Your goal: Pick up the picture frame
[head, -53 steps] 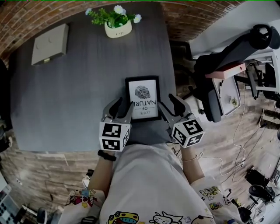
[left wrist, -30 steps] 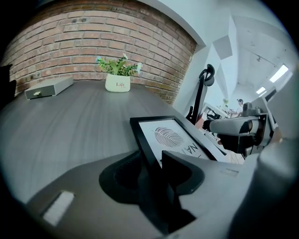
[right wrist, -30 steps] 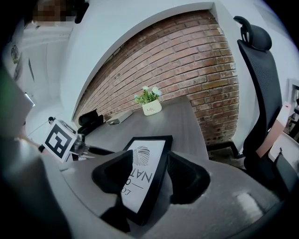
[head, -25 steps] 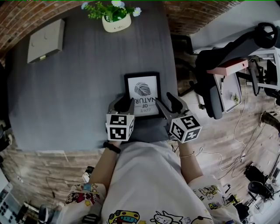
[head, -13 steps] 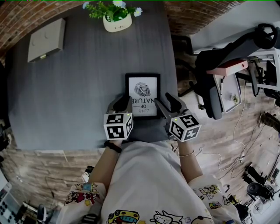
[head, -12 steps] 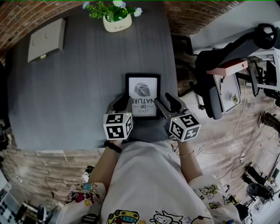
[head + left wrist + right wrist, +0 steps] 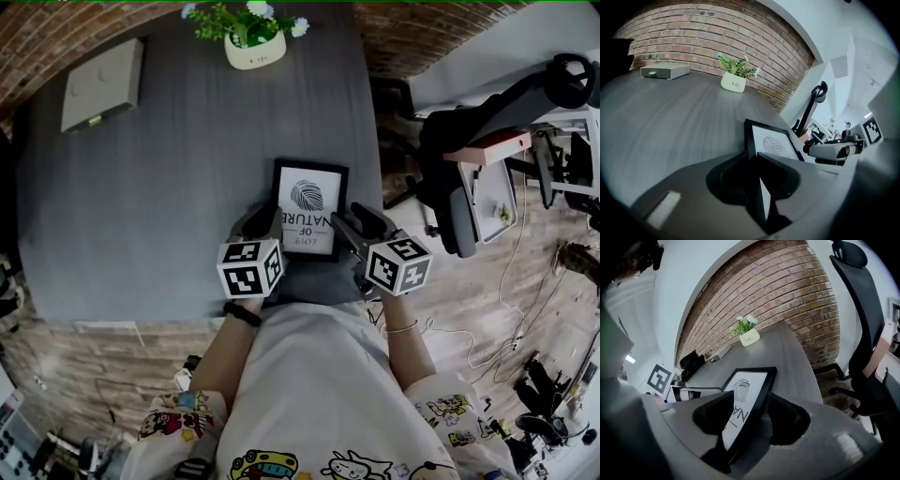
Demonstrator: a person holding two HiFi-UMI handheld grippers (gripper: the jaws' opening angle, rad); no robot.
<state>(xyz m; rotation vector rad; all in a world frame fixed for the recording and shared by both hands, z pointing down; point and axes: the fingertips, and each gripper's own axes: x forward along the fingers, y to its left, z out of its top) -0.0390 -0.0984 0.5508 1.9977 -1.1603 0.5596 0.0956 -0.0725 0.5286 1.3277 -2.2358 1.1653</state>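
Observation:
The picture frame (image 7: 309,202), black-edged with a white fingerprint print, lies near the front right of the dark grey table (image 7: 169,187). My left gripper (image 7: 270,223) straddles the near left edge of the picture frame (image 7: 773,145). In the left gripper view its jaws are closing, and the left gripper (image 7: 752,157) has that edge pinched between them. My right gripper (image 7: 354,223) is on the near right edge. In the right gripper view the right gripper (image 7: 751,397) is shut across the picture frame (image 7: 740,383), one jaw on the glass and one outside the rim.
A potted plant (image 7: 251,42) stands at the table's far edge and a flat grey box (image 7: 101,84) at the far left. The table's right edge runs just beyond the frame, with a black office chair (image 7: 487,141) and cables on the floor past it.
The left jaws have narrowed onto the frame's left edge. The frame has shifted slightly right and turned a little. Both marker cubes have rolled slightly.

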